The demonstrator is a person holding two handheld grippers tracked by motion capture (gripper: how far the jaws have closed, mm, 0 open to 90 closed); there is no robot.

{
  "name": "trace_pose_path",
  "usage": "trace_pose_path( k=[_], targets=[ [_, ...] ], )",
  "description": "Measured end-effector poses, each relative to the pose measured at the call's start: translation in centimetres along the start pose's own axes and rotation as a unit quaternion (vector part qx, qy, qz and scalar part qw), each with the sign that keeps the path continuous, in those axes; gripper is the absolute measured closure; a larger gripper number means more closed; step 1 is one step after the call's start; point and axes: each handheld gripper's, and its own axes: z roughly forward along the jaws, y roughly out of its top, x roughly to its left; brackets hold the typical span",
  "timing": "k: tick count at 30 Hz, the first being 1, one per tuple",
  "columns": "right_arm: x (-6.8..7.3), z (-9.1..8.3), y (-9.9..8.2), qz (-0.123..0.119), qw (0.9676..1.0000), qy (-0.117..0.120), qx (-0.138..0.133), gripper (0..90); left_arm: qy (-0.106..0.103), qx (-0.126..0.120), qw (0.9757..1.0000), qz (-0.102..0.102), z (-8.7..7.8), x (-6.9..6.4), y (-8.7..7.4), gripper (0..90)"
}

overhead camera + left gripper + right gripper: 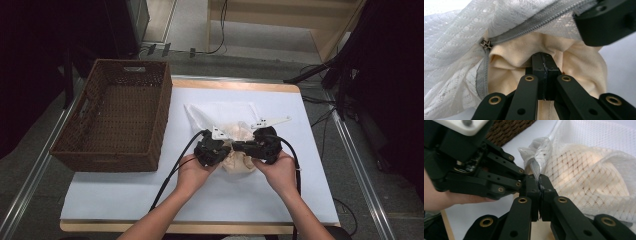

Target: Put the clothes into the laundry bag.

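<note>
Left gripper [543, 65], seen in its own view at lower centre, has jaws pressed together w/ cream fabric [509, 57] pinched between them; the fabric bulges up around the tips. Above it runs the grey zipper [534, 25] of a white mesh bag [454, 45], diagonal from upper right down to the slider [486, 44] at centre left, then bending down along the left side. Upper right corner of that view: part of the other gripper, black, just beside the zipper.

Right gripper [539, 185], lower centre of its own view, jaws together, clamped on the bag's zipper edge [535, 171], a grey strip w/ white mesh folded over it. Mesh bag fills the right half of that view, cream cloth visible through the netting. Left gripper's black linkage sits at left, touching or nearly touching the right jaws; can't tell which. Wicker at the top edge.

High view: both hands come in from the bottom, left hand [192, 172] and right hand [280, 172], grippers meeting at frame centre over the bag on a white table [125, 195]. Bag extends toward upper centre. Brown wicker basket [117, 117] at left of frame, on the table's left edge, near the bag but apart.
</note>
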Motion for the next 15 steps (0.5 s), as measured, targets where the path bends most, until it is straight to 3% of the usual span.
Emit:
trace_pose_path(
  k=[6, 15],
  targets=[
    [0.9, -0.3, 0.2, -0.013, 0.9996, 0.024, -0.002, 88.8, 0.018, 0.003, 0.9998, -0.003, 0.8, 1.0, 0.5, 90.0],
    [0.7, -0.7, 0.2, -0.01, 0.9996, 0.027, 0.0, 89.1, 0.04, 0.009, 0.9989, -0.024, 2.0, 3.2, 1.0, 90.0]
  ],
)
